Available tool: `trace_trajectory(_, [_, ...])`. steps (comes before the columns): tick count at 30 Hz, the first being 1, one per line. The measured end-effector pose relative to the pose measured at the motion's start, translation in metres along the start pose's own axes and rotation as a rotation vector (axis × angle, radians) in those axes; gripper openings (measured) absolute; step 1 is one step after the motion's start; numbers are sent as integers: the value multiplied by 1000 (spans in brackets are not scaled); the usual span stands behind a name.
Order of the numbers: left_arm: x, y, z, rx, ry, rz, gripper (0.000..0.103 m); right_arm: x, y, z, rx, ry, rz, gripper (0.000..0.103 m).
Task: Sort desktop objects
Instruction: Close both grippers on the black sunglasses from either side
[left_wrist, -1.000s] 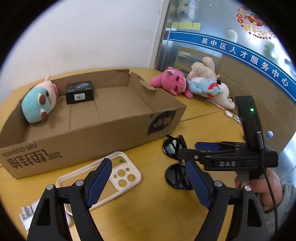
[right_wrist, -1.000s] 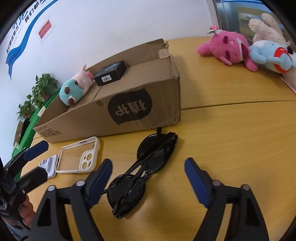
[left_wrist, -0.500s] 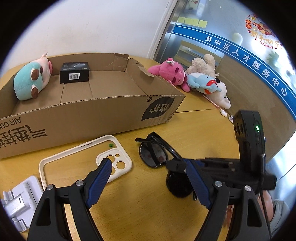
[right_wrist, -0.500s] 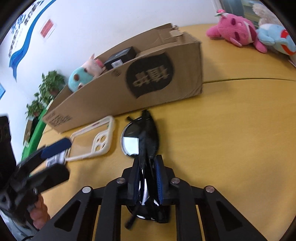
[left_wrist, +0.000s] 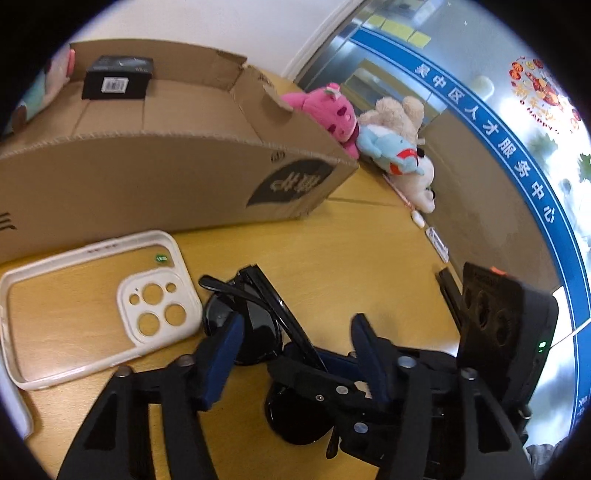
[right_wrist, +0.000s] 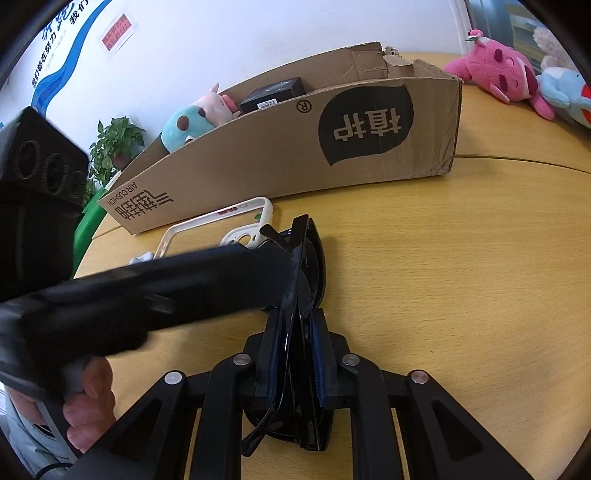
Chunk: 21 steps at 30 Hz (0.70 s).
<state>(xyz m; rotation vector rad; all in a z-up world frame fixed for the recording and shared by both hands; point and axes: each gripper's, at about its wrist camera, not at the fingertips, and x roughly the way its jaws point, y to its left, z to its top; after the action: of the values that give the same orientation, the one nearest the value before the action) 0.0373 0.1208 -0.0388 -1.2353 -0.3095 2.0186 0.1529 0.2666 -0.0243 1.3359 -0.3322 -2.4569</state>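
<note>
Right gripper (right_wrist: 295, 354) level and low over the worktop (right_wrist: 461, 277), clamped on folded sunglasses (right_wrist: 306, 266) held edge-up between its pads. Left gripper (left_wrist: 295, 354) spread wide, reaching in from the left, straddling the sunglasses' far lens. Case (left_wrist: 92, 302) left of both; box (right_wrist: 295, 147) ahead.

Sunglasses (left_wrist: 258, 325) on the table (left_wrist: 351, 258), phone case (left_wrist: 96, 295) just left; cardboard box (left_wrist: 166, 177) behind both, holding a small box (left_wrist: 116, 77); plush toys (left_wrist: 369, 129) far right.
</note>
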Motion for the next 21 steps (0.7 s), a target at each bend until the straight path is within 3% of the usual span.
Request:
trace_trajectory(3, [10,-1,-3,4,35,-8,43,-1,1,-1,-7,-2,-7,15])
trace_trajectory(7, [22,-1,-5,-2,61,3,24,-1,5,-2,-21,-1,-7,15])
trace_trajectory(13, [23,-3,-7,14,60,29,16,-3,2,-5,-25,-2,20,19])
trace_trajectory(16, [22,-2,-7,17,53,36,8,-6,1,-6,-14,2,49,36])
trace_trajectory(18, [22,0,-7,14,49,55,8,-14,1,-7,-13,-15,54,68])
trace_trajectory(21, [22,5,-8,-9,53,48,7,-22,4,-9,-45,-12,42,68])
